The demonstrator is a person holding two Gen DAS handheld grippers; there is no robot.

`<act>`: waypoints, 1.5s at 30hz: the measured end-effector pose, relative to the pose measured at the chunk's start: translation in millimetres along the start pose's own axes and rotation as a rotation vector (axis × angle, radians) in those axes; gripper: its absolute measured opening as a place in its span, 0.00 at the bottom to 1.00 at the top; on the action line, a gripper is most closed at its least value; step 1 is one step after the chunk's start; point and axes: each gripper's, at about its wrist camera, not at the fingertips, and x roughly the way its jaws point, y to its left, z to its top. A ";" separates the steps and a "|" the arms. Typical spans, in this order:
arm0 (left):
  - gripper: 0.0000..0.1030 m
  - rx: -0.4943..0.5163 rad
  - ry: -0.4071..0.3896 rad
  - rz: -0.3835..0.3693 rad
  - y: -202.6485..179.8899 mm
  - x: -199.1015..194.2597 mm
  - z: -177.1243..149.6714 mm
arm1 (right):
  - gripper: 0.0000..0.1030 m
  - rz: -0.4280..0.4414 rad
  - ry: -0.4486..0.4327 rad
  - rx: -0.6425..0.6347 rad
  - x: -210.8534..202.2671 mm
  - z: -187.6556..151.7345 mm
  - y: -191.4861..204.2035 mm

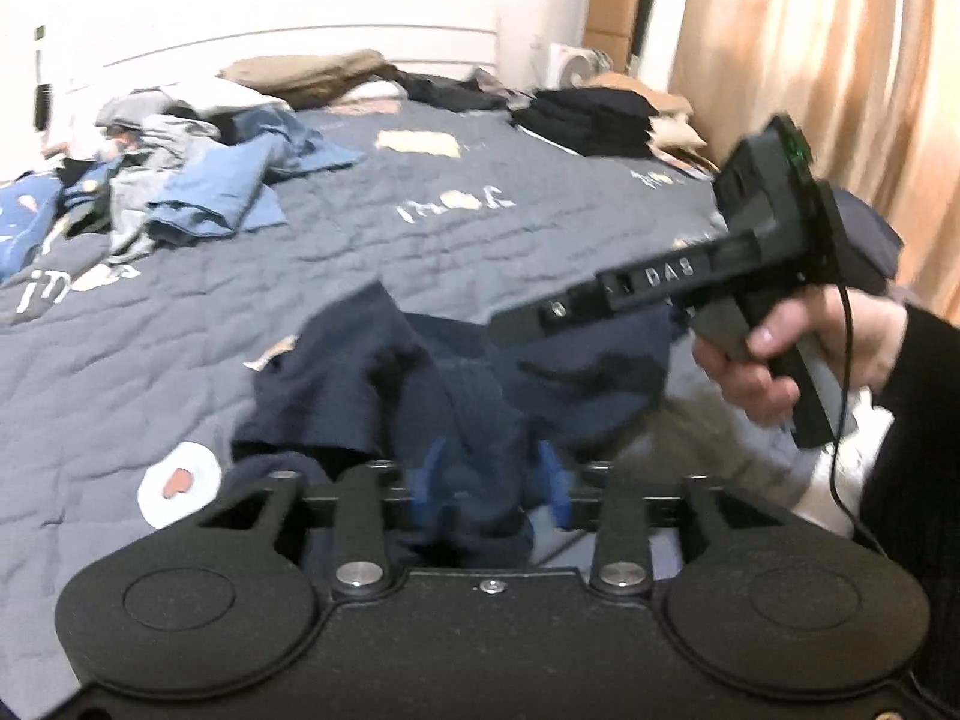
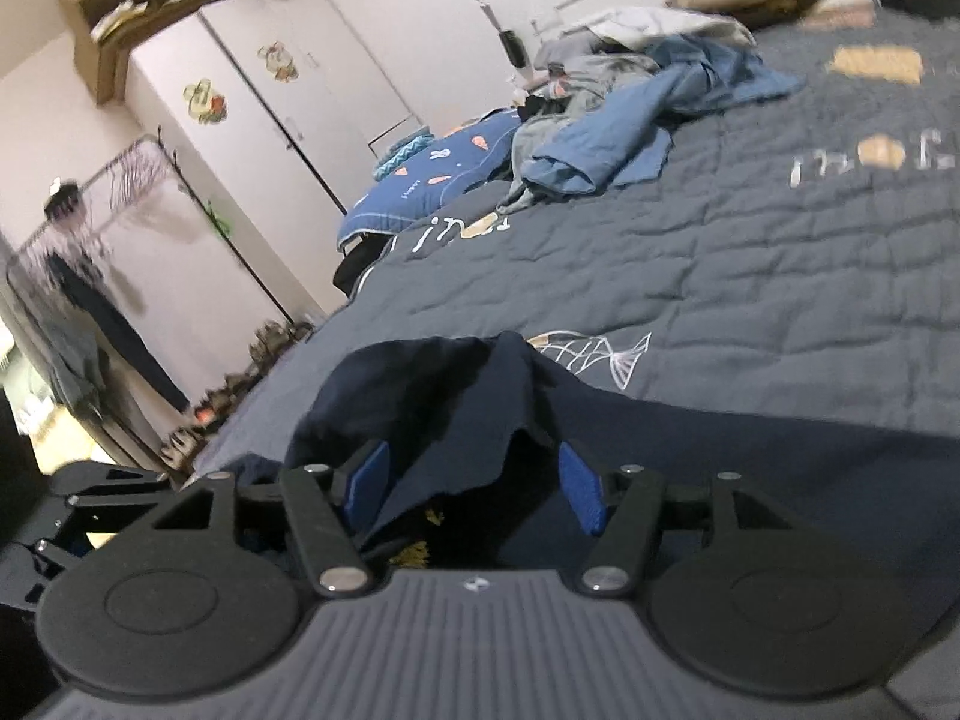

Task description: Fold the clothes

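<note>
Bedroom stuff first: from the left wrist view, the grey-blue quilted bed cover (image 1: 420,228) carries a crumpled dark navy cotton garment (image 1: 384,372) at its near edge, and the left hand-held gripper (image 1: 489,486) looks clamped on a bunch of it, though it's blurry; the right hand-held gripper (image 1: 522,324) hovers over it, fingertips hidden. Right wrist view: pads (image 2: 579,486) apart with navy cloth (image 2: 432,408) draped between, so I'd guess mid-grab and next is getting it spread flat, but which part of the garment this is, no idea.
</note>
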 end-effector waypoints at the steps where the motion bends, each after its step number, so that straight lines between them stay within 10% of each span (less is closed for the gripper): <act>1: 0.43 -0.007 0.002 0.006 0.9 1.0 0.7 | 0.61 0.009 0.011 0.021 3.4 -0.6 -2.1; 8: 0.45 -0.035 0.001 0.061 7.0 0.7 4.1 | 0.52 0.084 0.030 0.137 25.7 -8.0 -2.5; 10: 0.46 -0.051 -0.014 0.073 10.6 -3.4 4.2 | 0.17 0.099 0.009 0.180 27.7 -8.6 -4.6; 17: 0.49 -0.060 -0.039 0.086 12.3 -12.2 4.2 | 0.00 0.163 -0.160 0.239 -3.7 9.2 -3.7; 23: 0.49 -0.020 -0.046 0.081 4.0 -9.1 5.2 | 0.00 0.208 -0.309 0.236 -47.2 36.0 -6.1; 32: 0.50 -0.016 -0.020 0.110 4.4 0.2 4.2 | 0.06 -0.030 -0.082 0.009 -18.2 28.9 1.8; 45: 0.56 -0.016 -0.021 0.115 4.5 1.0 5.1 | 0.57 0.019 0.060 0.180 17.2 3.3 -5.4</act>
